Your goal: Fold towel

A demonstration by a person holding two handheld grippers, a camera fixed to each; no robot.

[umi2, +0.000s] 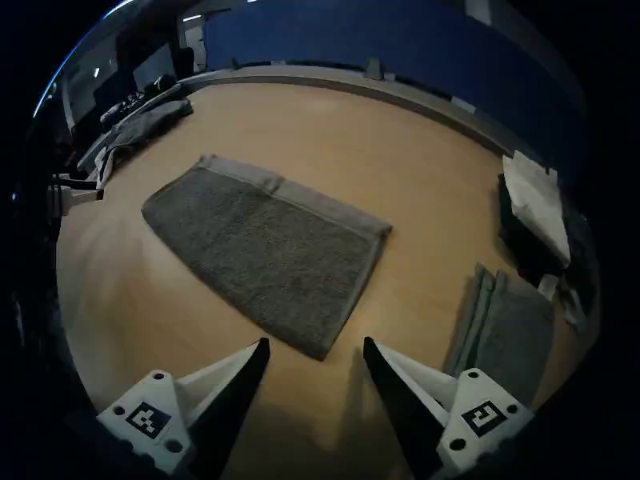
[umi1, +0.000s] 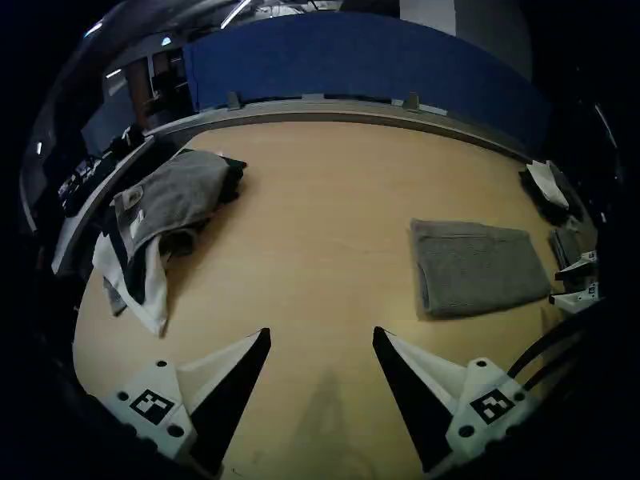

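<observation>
Two pale fingers of the left gripper (umi1: 320, 332) stand wide apart over bare wood, holding nothing. The right gripper (umi2: 316, 342) is spread just as wide and is also empty, its tips just short of the towel's near corner.

One wooden table (umi1: 336, 200) carries everything, and one blue partition (umi1: 360, 56) runs along its far edge.

One gray towel (umi2: 268, 252) lies flat near the middle of the table, folded into a rectangle and touched by neither gripper. In the left gripper view it sits to the right.

One heap of cloth (umi1: 164, 212) lies at the table's left end, a gray piece draped over white and dark ones. The right gripper view shows it small and far off at upper left.

The right gripper view also takes in folded gray cloth (umi2: 512, 336) at lower right, which seems to be two pieces side by side. Beyond it one white cloth (umi2: 534, 200) rests on a dark cloth (umi2: 524, 240).

In the left gripper view the right gripper's fingertips (umi1: 578, 280) show just past the towel.
</observation>
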